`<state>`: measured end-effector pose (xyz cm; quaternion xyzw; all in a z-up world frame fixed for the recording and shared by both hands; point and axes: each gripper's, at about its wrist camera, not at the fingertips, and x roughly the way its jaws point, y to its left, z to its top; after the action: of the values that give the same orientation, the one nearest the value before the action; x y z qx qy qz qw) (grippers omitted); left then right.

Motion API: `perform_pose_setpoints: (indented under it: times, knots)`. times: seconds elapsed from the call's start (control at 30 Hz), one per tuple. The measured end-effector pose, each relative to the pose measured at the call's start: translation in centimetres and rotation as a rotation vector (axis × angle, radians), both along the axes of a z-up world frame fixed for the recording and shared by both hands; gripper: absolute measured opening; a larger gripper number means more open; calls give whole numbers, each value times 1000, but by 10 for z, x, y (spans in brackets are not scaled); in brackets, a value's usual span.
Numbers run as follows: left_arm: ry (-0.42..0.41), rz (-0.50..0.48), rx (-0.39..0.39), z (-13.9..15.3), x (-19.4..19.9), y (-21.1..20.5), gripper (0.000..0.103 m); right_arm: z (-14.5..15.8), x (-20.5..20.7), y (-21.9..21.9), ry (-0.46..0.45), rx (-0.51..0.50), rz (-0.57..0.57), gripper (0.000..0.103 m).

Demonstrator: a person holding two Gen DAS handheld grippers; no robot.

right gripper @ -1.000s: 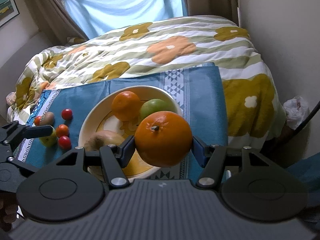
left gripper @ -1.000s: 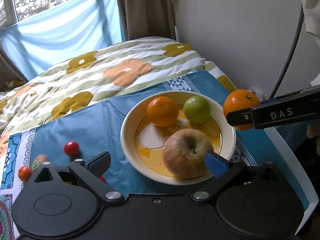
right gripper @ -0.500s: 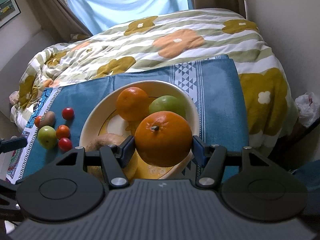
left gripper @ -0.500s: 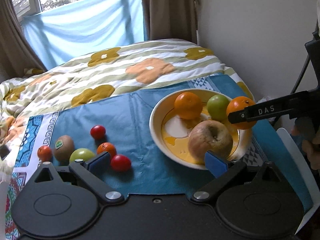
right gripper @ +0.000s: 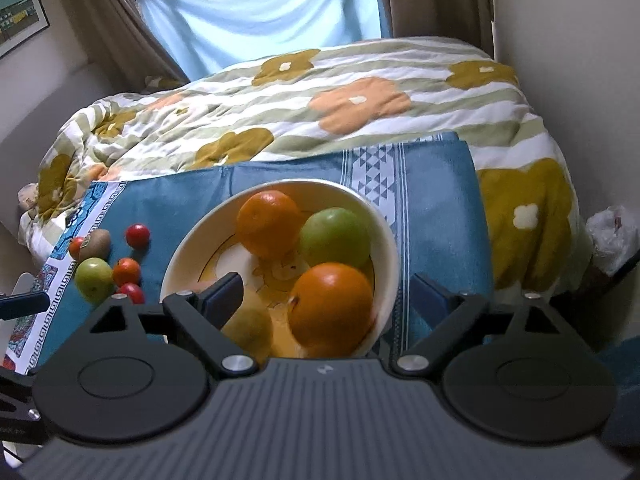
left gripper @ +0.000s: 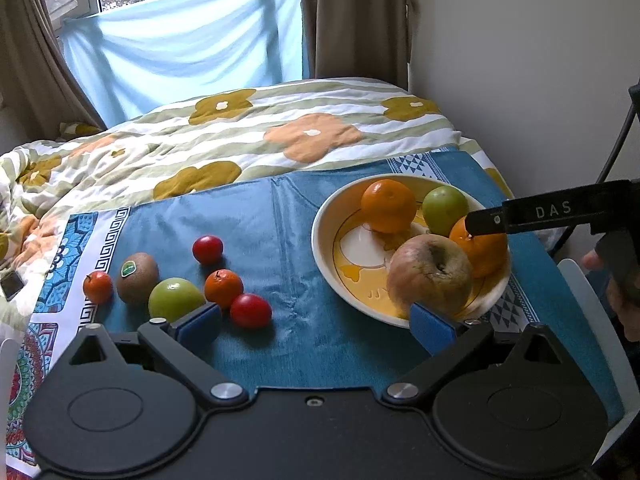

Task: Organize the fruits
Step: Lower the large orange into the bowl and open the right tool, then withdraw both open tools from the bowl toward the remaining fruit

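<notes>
A cream bowl (right gripper: 180, 264) on the blue cloth holds an orange (right gripper: 267, 223), a green apple (right gripper: 335, 237), a russet apple (left gripper: 430, 276) and a second orange (right gripper: 330, 306) lying at its near right side. My right gripper (right gripper: 326, 292) is opening above that second orange, its pads clear of the fruit. One right finger (left gripper: 520, 216) reaches over the bowl in the left wrist view. My left gripper (left gripper: 316, 324) is open and holds nothing. It hovers over the cloth between the bowl (left gripper: 320, 248) and the loose fruit.
Left of the bowl lie a kiwi (left gripper: 137, 277), a green apple (left gripper: 176, 300), two red tomatoes (left gripper: 207, 249), (left gripper: 250, 311) and two small oranges (left gripper: 223, 288), (left gripper: 97, 287). A flowered quilt (left gripper: 312, 136) lies behind. A wall rises at the right. A hand (left gripper: 624, 300) shows at the right edge.
The right jaws have spread, and the orange they held now lies in the bowl. The left gripper has swung left, bringing the loose fruit into view.
</notes>
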<state>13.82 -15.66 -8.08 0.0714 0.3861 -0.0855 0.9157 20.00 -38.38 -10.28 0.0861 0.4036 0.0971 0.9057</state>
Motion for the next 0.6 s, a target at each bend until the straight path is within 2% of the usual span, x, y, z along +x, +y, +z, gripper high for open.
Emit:
perform_pose_setpoints:
  times: [0.27, 0.6]
  knots:
    - [-24, 25, -24, 16, -12, 8, 102, 11, -16, -2, -4, 6, -10, 103]
    - [-105, 104, -51, 57, -47, 31, 102, 48, -45, 11, -35, -5, 35, 103]
